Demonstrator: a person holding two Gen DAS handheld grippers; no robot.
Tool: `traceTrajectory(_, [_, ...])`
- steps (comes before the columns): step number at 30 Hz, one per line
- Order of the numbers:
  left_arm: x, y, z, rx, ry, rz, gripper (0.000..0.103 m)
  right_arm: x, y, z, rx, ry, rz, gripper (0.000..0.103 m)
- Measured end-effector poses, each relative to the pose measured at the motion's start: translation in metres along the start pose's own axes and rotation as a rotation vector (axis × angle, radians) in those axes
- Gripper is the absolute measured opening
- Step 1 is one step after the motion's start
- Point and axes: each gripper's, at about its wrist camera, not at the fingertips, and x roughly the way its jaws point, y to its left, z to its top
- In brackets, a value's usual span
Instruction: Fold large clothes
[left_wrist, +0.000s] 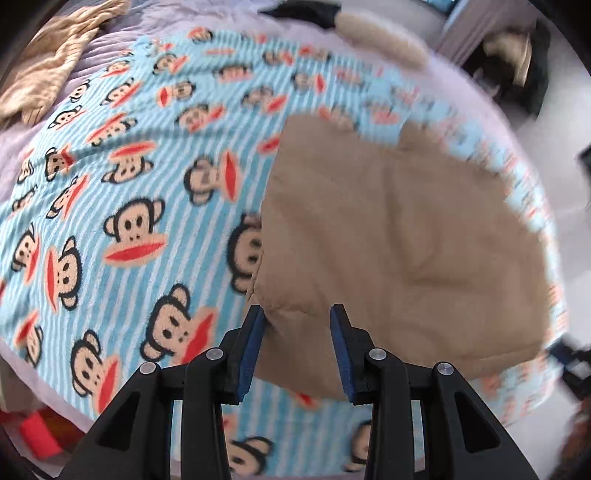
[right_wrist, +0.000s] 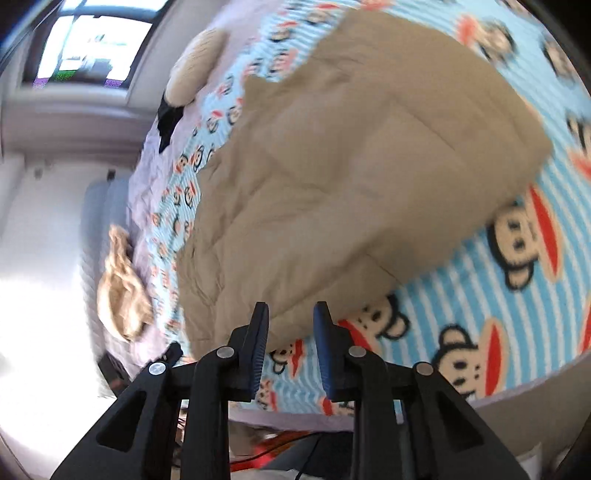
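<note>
We see the folded tan quilted garment (left_wrist: 399, 236) lying flat on a light-blue striped fleece blanket printed with monkey faces (left_wrist: 122, 206), near the blanket's edge on the bed. In the left wrist view its near left corner sits just beyond the left claw (left_wrist: 297, 314); the blue pads stand apart and nothing is between them, the cloth showing through the gap below. In the right wrist view the right claw (right_wrist: 291, 308) hangs over the garment's near edge, its pads also parted and holding nothing, with the tan fabric and a strip of blanket visible between them. We cannot tell whether either claw touches the cloth. Beyond the blanket lies a pale lilac bed sheet (left_wrist: 110, 33). A crumpled beige ribbed cloth (left_wrist: 51, 62) rests on it at the far corner, well apart from the garment, and a cream fluffy cushion (right_wrist: 197, 62) lies near a black item (right_wrist: 168, 118) at the other side. Both pictures are blurred
</note>
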Motion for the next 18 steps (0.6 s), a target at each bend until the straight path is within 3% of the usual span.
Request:
traceTrajectory(4, [0.028,0.001,-0.009,0.023,0.073,0.038,0.038,0.035,0.026,0.015,-0.076,0.012,-0.161,0.027])
traceTrajectory(6, [0.026,0.001,-0.012,0.016,0.08,0.044,0.038,0.051,0.026,0.011,-0.099,0.074,-0.229,0.027])
traceTrajectory(10, [0.005,-0.005,-0.012,0.007,0.067,0.064,0.038,0.066,0.021,0.009,-0.055,0.141,-0.267,0.027])
traceTrajectory(13, [-0.011,-0.013,-0.013,-0.009,0.061,0.061,0.038,0.061,0.04,0.015,-0.083,0.178,-0.266,0.028])
traceTrajectory(14, [-0.014,-0.015,-0.013,-0.009,0.06,0.068,0.049,0.058,0.046,0.017,-0.1,0.185,-0.26,0.028])
traceTrajectory(15, [-0.016,-0.019,-0.011,-0.01,0.054,0.077,0.072,0.056,0.051,0.02,-0.121,0.193,-0.258,0.028])
traceTrajectory(16, [-0.018,-0.021,-0.01,-0.011,0.042,0.082,0.08,0.054,0.044,0.02,-0.135,0.198,-0.258,0.028])
traceTrajectory(18, [-0.024,-0.026,-0.009,-0.008,0.011,0.084,0.082,0.056,0.049,0.023,-0.161,0.208,-0.258,0.028])
